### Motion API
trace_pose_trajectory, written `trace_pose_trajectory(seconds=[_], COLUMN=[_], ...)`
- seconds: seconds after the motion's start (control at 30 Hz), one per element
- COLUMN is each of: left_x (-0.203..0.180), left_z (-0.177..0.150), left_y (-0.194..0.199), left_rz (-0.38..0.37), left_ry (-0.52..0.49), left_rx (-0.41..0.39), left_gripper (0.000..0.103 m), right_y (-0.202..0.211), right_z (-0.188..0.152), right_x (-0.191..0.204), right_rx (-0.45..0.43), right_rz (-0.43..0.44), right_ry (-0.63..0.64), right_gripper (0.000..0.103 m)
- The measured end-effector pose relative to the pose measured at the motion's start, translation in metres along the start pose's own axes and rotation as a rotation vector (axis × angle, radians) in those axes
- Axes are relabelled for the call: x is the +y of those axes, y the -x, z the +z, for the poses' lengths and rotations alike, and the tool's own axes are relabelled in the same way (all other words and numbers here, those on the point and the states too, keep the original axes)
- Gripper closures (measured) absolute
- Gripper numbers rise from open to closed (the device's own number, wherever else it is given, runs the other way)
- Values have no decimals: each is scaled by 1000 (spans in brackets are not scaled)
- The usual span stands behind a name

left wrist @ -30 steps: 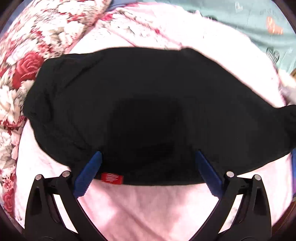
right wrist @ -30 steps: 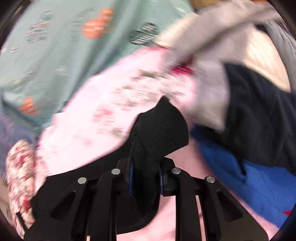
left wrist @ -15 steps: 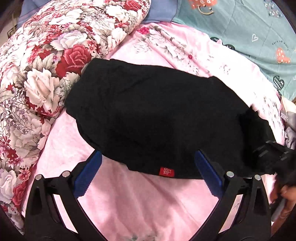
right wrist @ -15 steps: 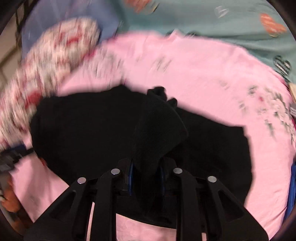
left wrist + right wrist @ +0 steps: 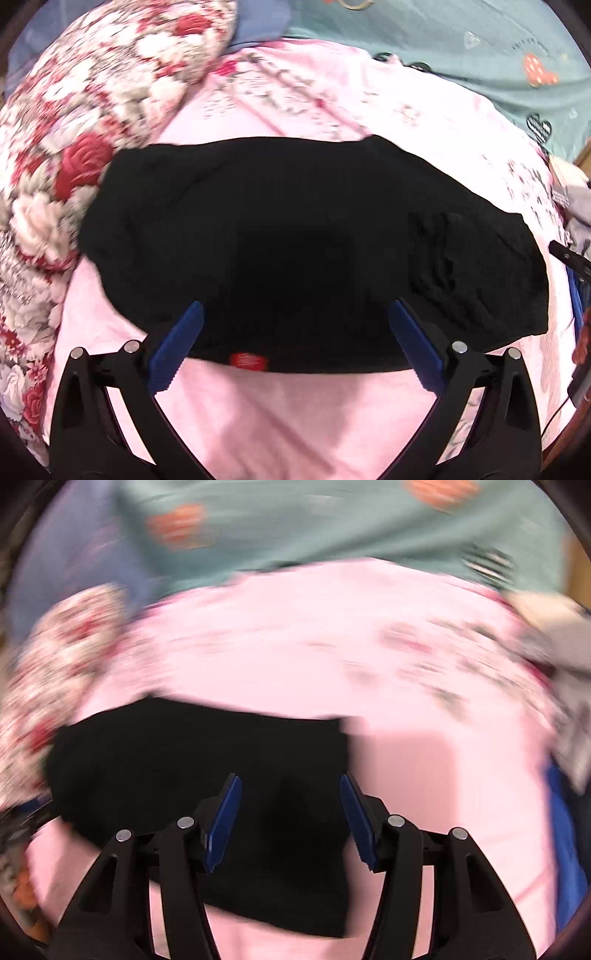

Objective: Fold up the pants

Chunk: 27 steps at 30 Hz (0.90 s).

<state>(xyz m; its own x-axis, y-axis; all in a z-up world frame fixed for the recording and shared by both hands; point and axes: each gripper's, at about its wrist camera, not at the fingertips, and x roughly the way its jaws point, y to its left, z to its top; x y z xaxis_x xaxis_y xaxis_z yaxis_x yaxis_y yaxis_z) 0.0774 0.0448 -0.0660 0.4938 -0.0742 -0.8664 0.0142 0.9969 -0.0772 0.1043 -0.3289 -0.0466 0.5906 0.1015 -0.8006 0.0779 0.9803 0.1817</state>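
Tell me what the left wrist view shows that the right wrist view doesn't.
Only the left wrist view shows the small red label on the near hem of the black pants, the knit texture at their right end, and the left gripper, jaws wide, nothing between them. Only the right wrist view shows the right gripper, its jaws opening, the pants lying beneath them but not pinched, and blue fabric at the right edge. Both show the pants flat on the pink sheet, the floral quilt to the left and the teal bedding behind.
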Motion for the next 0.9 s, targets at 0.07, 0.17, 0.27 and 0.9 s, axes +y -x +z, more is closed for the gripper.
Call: trace_pose_trajectory(seconds=[0.07, 0.17, 0.27, 0.9], left_x=[-14, -34, -51, -62], left_z=[4, 7, 7, 9], left_y=[-2, -8, -16, -43], left_rz=[-13, -22, -11, 77], left_ry=[-16, -39, -53, -28], left_rx=[1, 13, 31, 80], left_gripper=[2, 2, 2, 2], right_y=[-11, -32, -50, -34], right_z=[-1, -1, 10, 22], right_x=[-25, -41, -45, -49], right_rx=[25, 77, 99, 74], right_rz=[-1, 83, 103, 136], right_ry=[-72, -120, -110, 3], right_gripper=[47, 47, 47, 50])
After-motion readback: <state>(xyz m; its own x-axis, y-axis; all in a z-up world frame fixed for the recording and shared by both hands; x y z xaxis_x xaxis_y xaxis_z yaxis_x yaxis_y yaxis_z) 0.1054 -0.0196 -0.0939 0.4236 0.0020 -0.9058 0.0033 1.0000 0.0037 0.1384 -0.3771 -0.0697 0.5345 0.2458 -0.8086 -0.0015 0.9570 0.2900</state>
